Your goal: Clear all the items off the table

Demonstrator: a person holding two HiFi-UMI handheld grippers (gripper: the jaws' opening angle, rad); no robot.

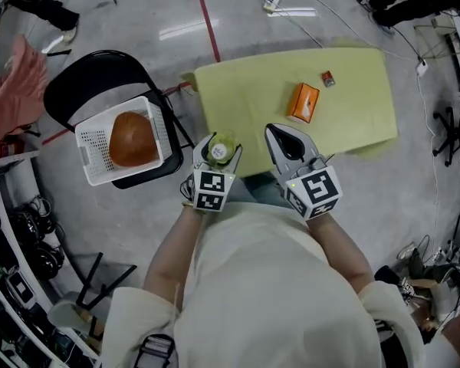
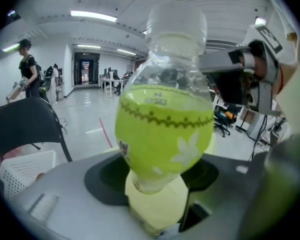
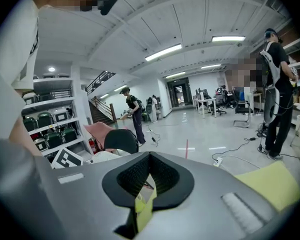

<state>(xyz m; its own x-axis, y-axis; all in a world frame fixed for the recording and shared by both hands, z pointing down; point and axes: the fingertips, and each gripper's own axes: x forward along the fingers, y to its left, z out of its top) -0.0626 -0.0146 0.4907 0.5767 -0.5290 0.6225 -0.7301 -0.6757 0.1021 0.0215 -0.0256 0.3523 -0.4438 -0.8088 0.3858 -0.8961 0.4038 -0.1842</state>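
Observation:
A clear bottle of yellow-green drink (image 1: pixel 219 152) (image 2: pixel 162 129) with a pale cap stands upright between the jaws of my left gripper (image 1: pixel 218 147) (image 2: pixel 160 184), which is shut on it at the near edge of the yellow-green table (image 1: pixel 253 90). My right gripper (image 1: pixel 273 130) (image 3: pixel 149 158) hovers beside it to the right, its jaws shut with nothing in them. Farther back on the table lie an orange box (image 1: pixel 303 102) and a small red item (image 1: pixel 327 78).
Left of the table, a white basket (image 1: pixel 92 152) sits on a black chair (image 1: pixel 84 79) with a brown round thing (image 1: pixel 133 139) in it. Cables run over the grey floor behind the table. Shelves of gear line the left side. People stand in the hall.

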